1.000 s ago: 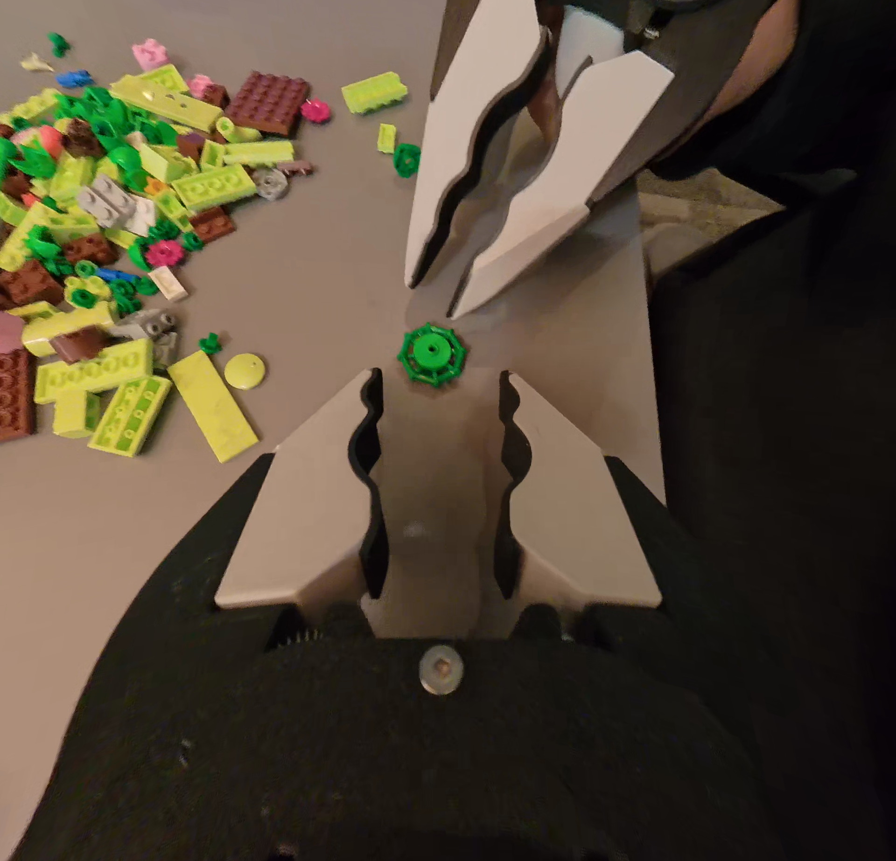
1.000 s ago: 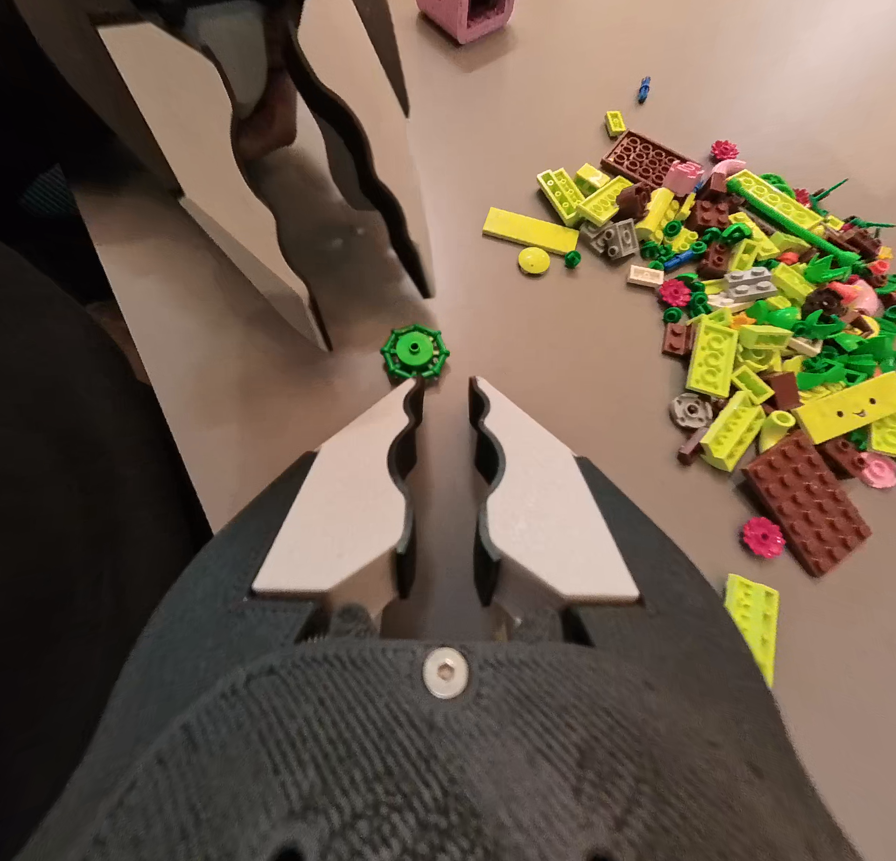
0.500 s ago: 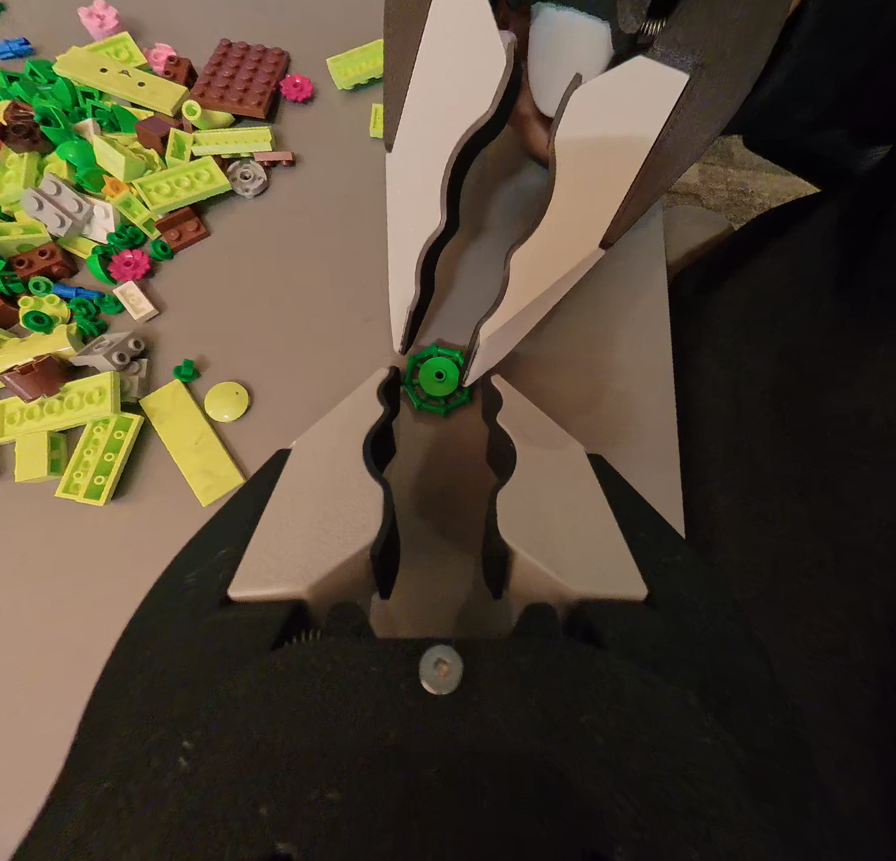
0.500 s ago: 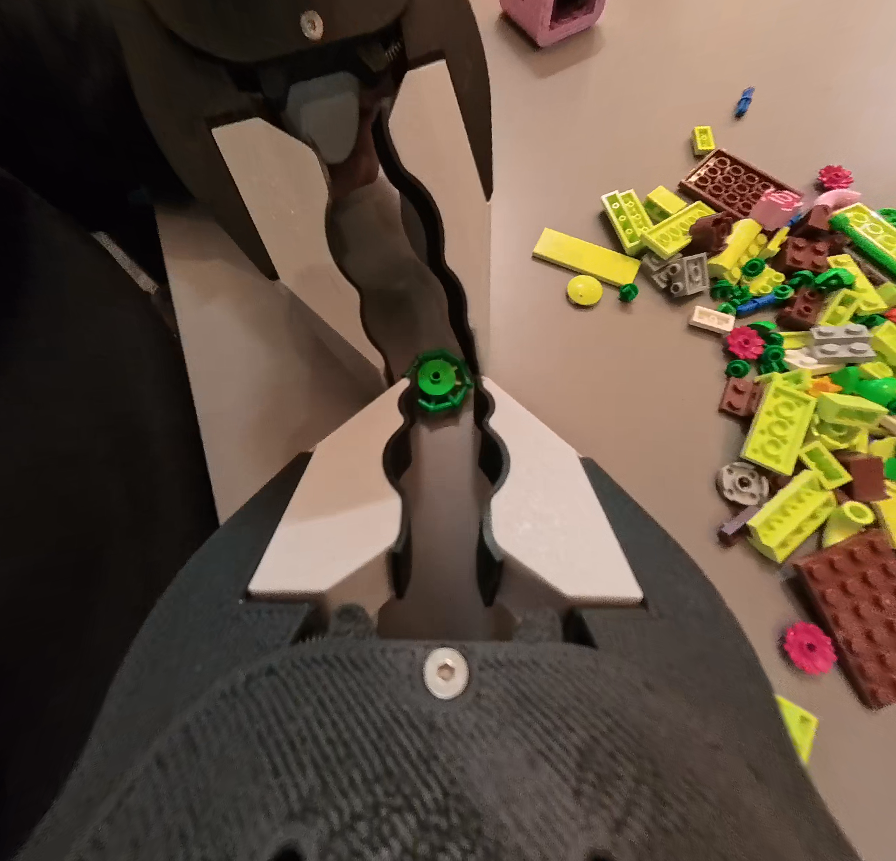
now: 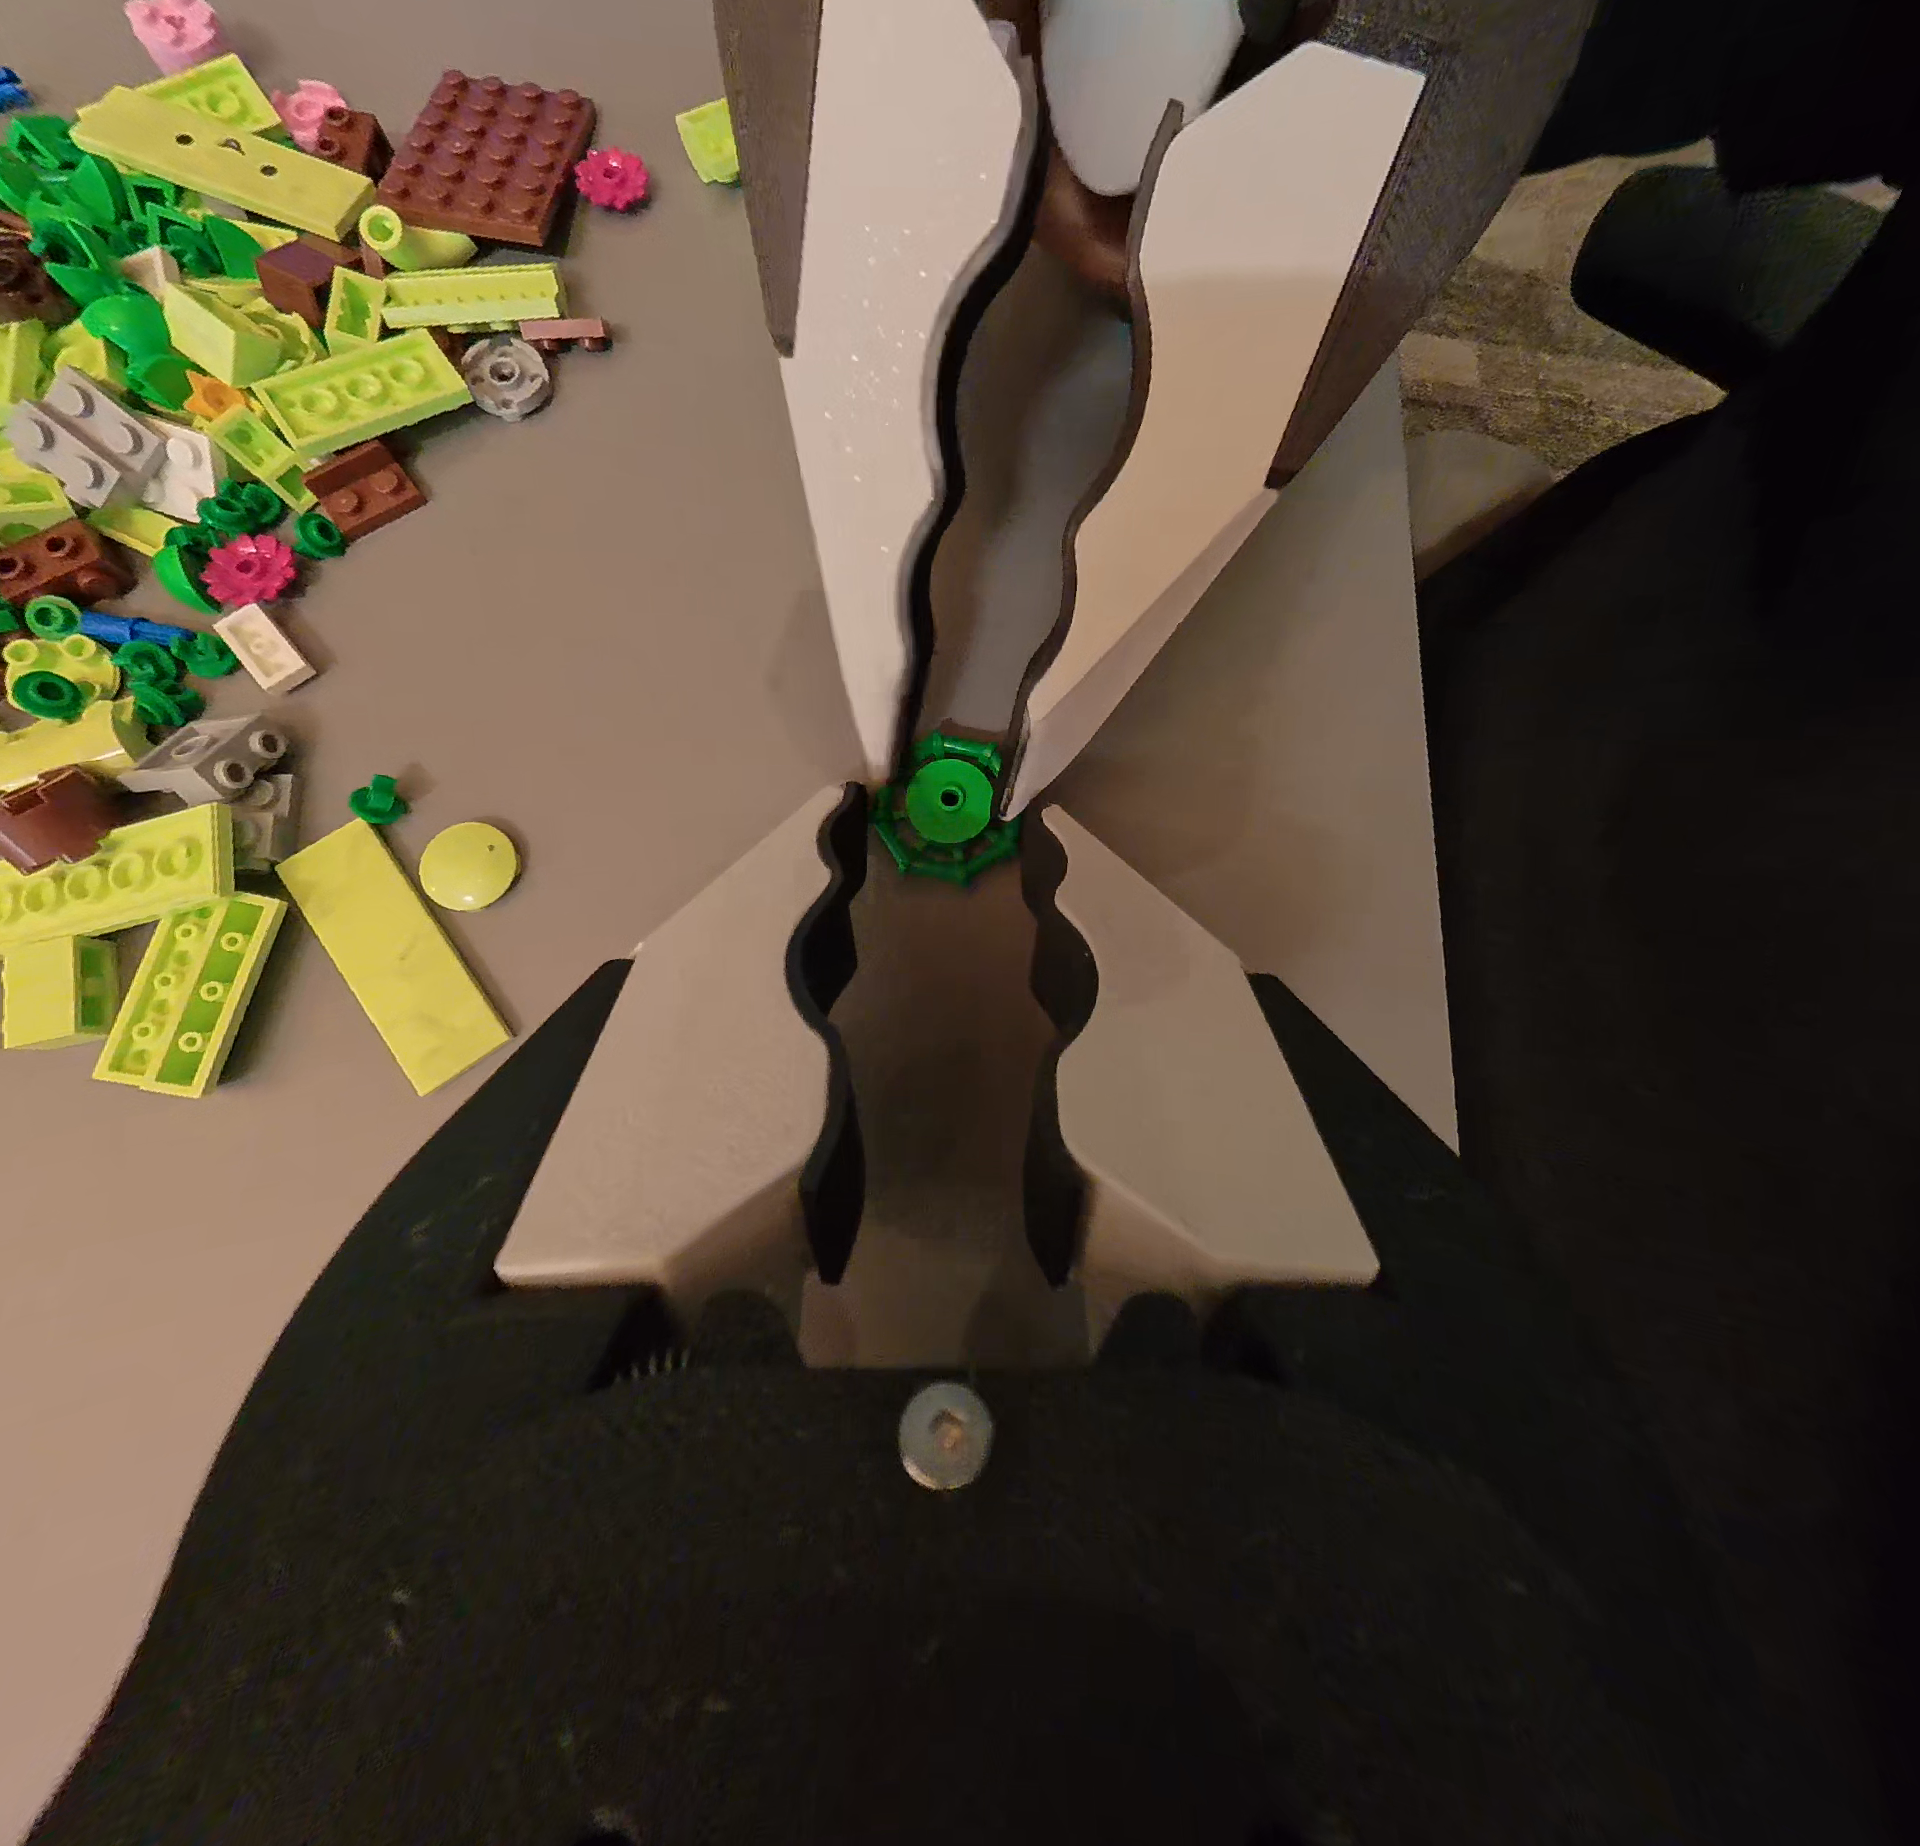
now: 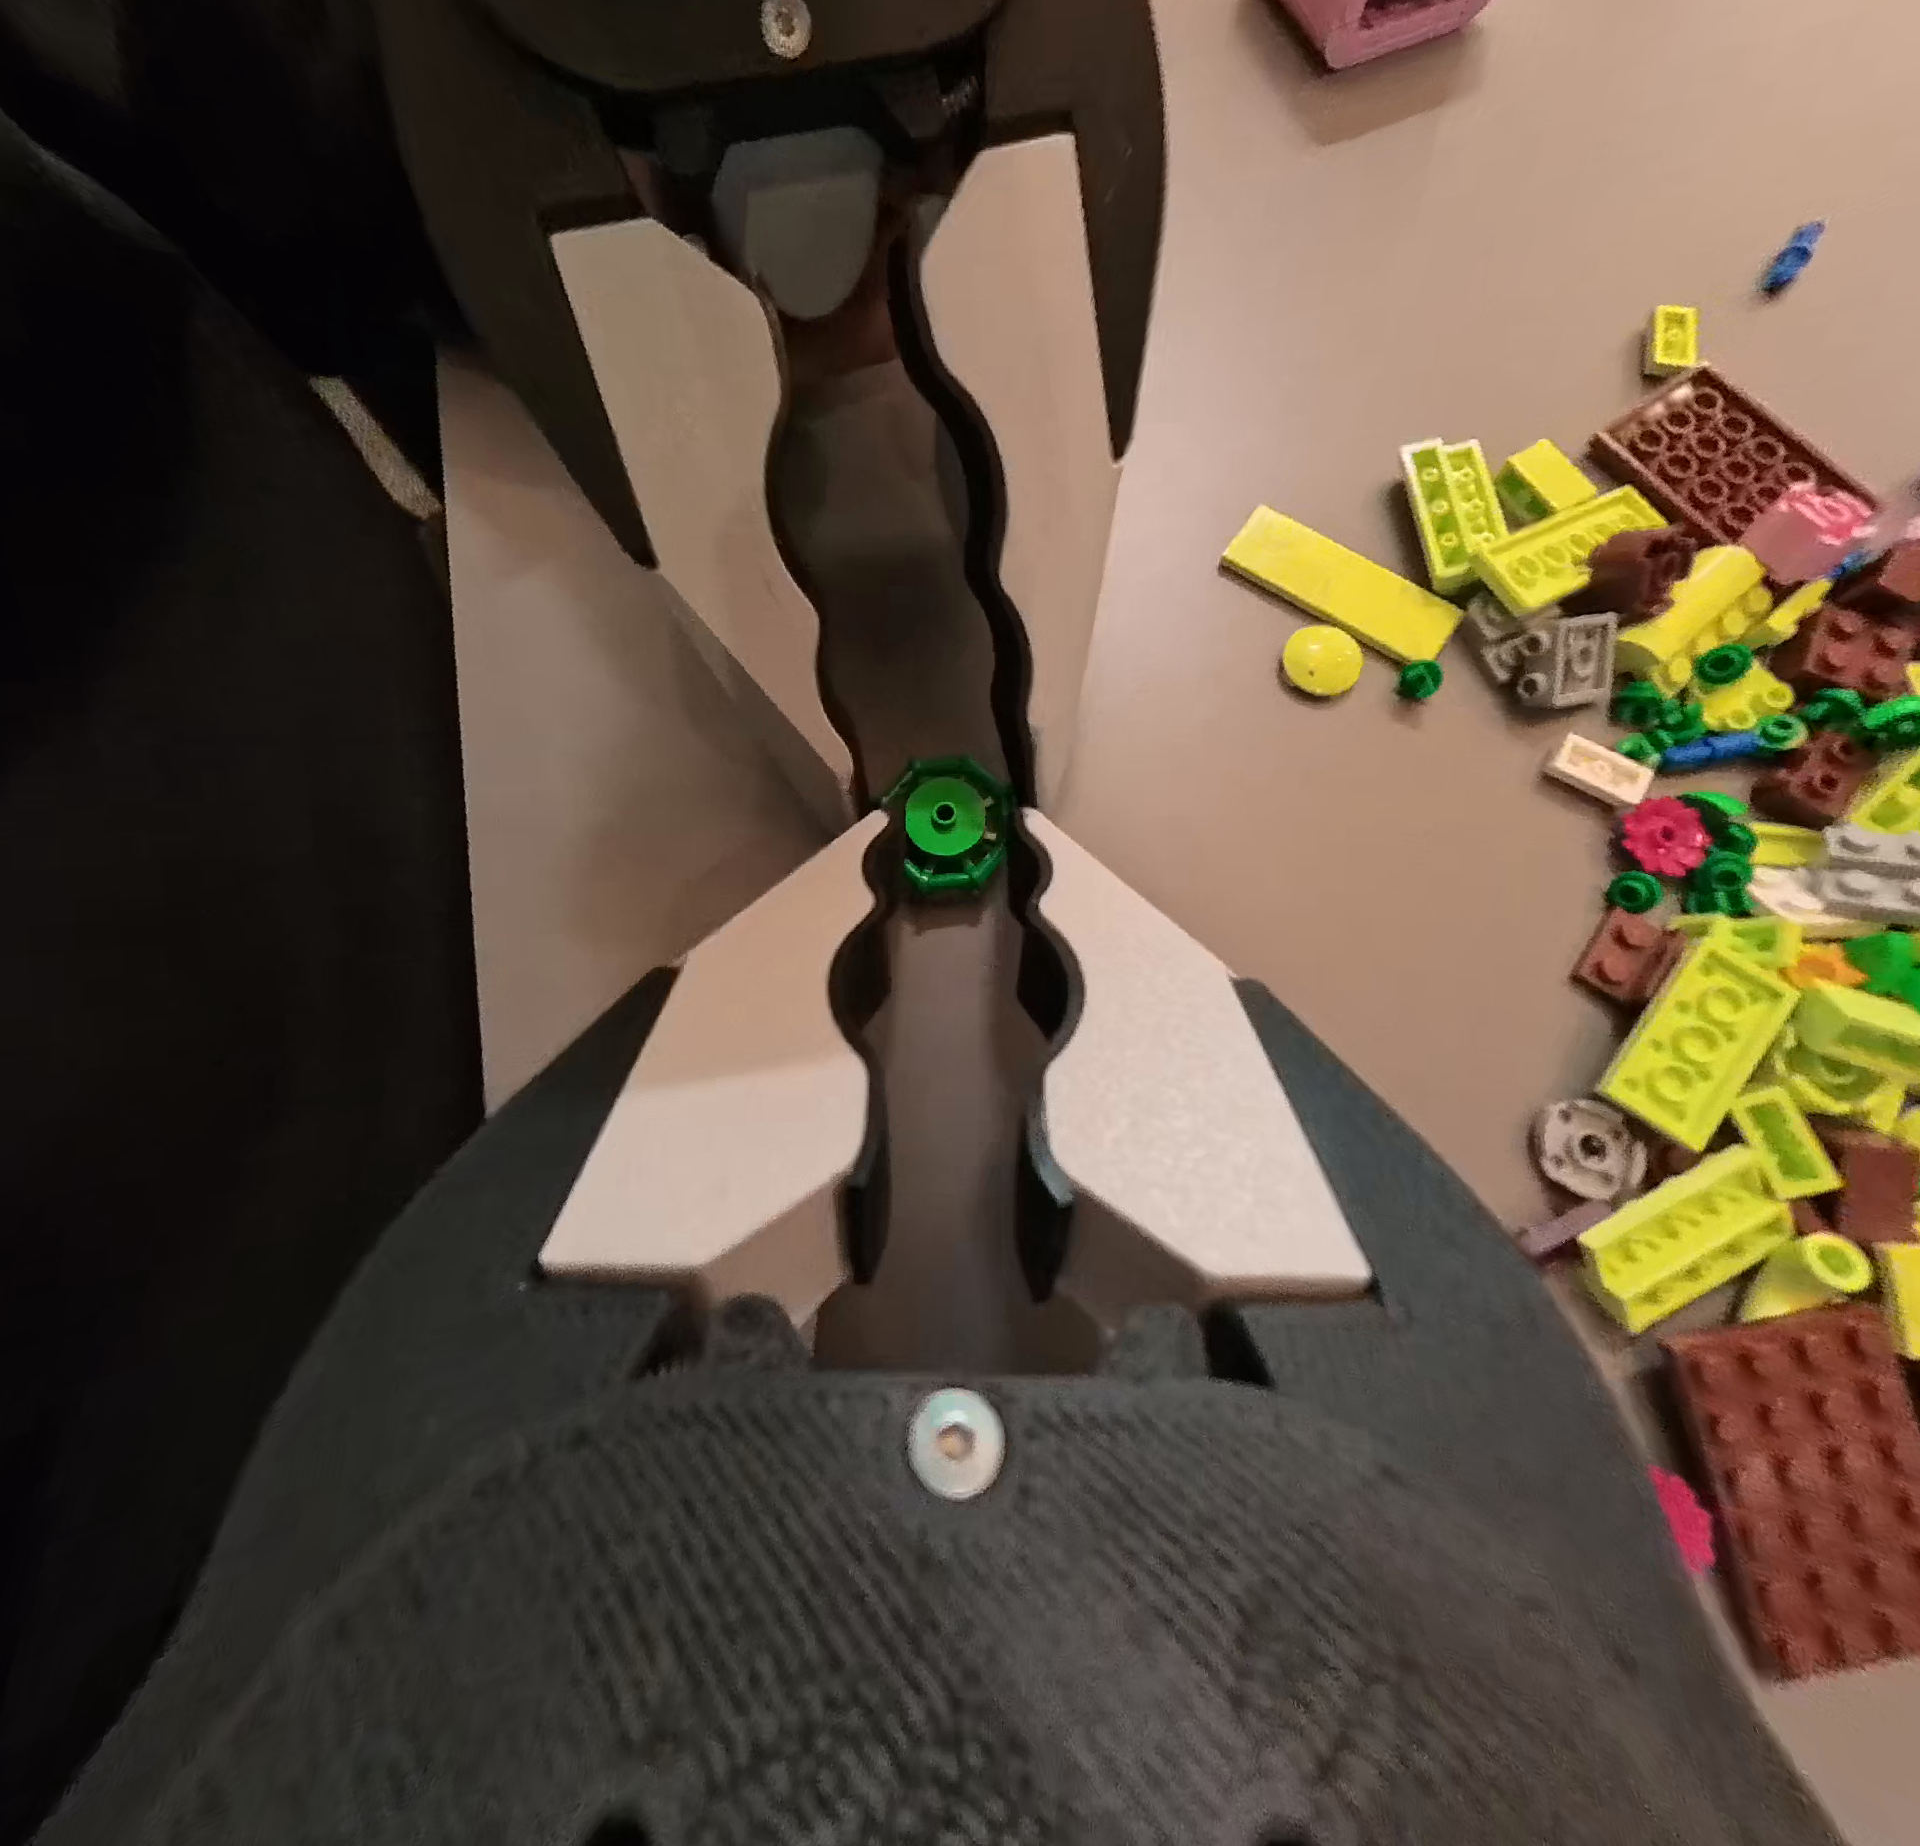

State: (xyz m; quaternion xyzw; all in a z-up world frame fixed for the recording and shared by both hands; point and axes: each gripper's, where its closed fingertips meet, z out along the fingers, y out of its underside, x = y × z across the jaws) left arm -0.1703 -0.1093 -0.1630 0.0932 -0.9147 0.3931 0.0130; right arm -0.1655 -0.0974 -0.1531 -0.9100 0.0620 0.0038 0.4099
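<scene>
From my left claw (image 5: 940, 820), spread wide, I see the brick pile (image 5: 187, 508) far left on the counter (image 5: 623, 570), then the small green wheel piece (image 5: 943, 822) lying flat between my tips. My right claw (image 6: 948, 840) closes narrowly around its rim, apparently touching. It looks light, stiff and slippery, best pinched across the ribbed rim.

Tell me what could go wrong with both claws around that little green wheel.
The left claw and right claw crowd the wheel tip to tip, so they could clash. The wheel is small and flat; a squeeze might flick it out. The table edge is near, so it could fall off.
</scene>
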